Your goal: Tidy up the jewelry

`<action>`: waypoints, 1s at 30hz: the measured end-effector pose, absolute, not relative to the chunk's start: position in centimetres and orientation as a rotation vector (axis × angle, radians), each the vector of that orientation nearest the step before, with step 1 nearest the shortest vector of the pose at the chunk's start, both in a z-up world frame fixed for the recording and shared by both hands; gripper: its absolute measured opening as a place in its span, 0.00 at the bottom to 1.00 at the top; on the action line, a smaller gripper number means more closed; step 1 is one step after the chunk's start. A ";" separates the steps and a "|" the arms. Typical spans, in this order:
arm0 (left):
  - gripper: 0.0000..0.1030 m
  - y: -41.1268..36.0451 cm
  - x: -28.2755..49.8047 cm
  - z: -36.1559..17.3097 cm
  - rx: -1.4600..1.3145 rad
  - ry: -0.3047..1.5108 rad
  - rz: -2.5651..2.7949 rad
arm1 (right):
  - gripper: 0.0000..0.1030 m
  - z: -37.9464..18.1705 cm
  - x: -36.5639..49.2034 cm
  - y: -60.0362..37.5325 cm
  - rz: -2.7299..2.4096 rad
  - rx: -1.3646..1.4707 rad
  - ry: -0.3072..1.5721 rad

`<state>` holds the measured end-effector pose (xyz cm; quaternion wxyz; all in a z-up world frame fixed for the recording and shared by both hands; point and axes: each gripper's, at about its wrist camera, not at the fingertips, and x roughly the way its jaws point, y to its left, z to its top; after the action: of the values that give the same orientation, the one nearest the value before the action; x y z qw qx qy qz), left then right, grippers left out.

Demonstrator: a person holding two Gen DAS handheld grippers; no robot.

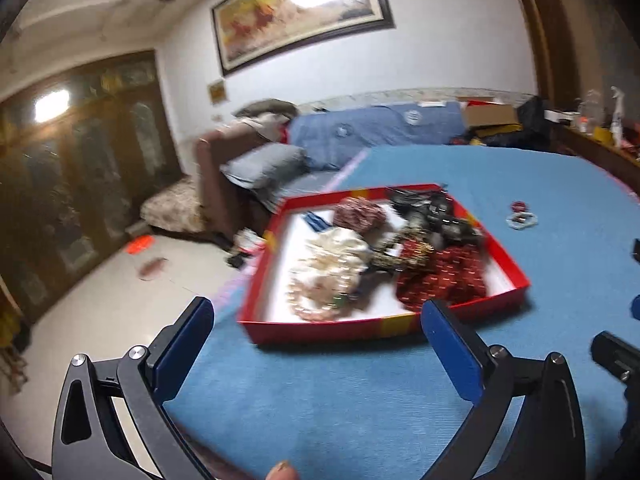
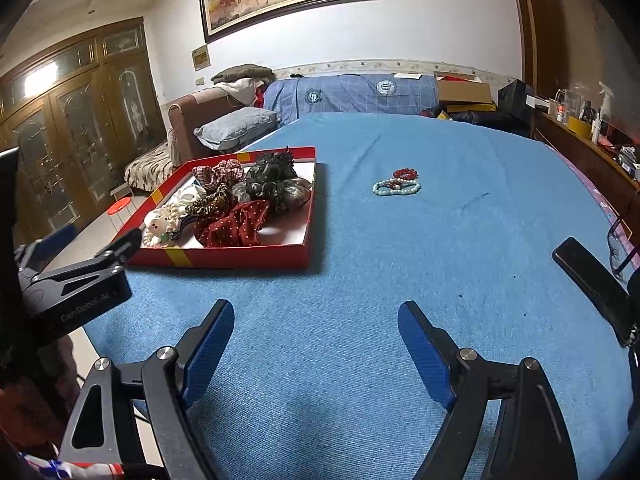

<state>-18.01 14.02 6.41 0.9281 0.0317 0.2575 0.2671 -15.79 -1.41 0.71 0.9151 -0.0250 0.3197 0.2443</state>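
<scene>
A shallow red box (image 2: 224, 258) (image 1: 332, 330) sits on the blue table, holding several scrunchies and a pearl bead string (image 1: 316, 300) (image 2: 158, 232). A pale bead bracelet (image 2: 396, 188) (image 1: 520, 220) and a red bead bracelet (image 2: 405, 172) lie loose on the cloth right of the box. My left gripper (image 1: 316, 320) is open and empty just before the box's near wall; it also shows in the right wrist view (image 2: 132, 240). My right gripper (image 2: 316, 328) is open and empty over bare cloth, well short of the bracelets.
A black phone (image 2: 596, 288) and glasses (image 2: 618, 248) lie at the table's right edge. A sofa with a grey pillow (image 2: 236, 126) stands behind the table. A cluttered side shelf (image 2: 584, 128) runs along the right. The table's left edge drops to the floor.
</scene>
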 end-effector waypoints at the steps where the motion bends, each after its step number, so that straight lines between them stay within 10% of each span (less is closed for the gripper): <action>1: 1.00 14.0 -18.4 6.5 0.070 0.528 0.551 | 0.85 0.7 -15.8 -1.4 0.501 -0.049 0.657; 30: 1.00 12.8 -21.6 5.8 0.028 0.521 0.527 | 0.92 2.0 -19.5 0.5 0.485 -0.140 0.562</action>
<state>-21.61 12.84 5.82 0.9321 0.0139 0.2545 0.2574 -19.49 0.49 1.97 0.9295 -0.0683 0.2745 0.2365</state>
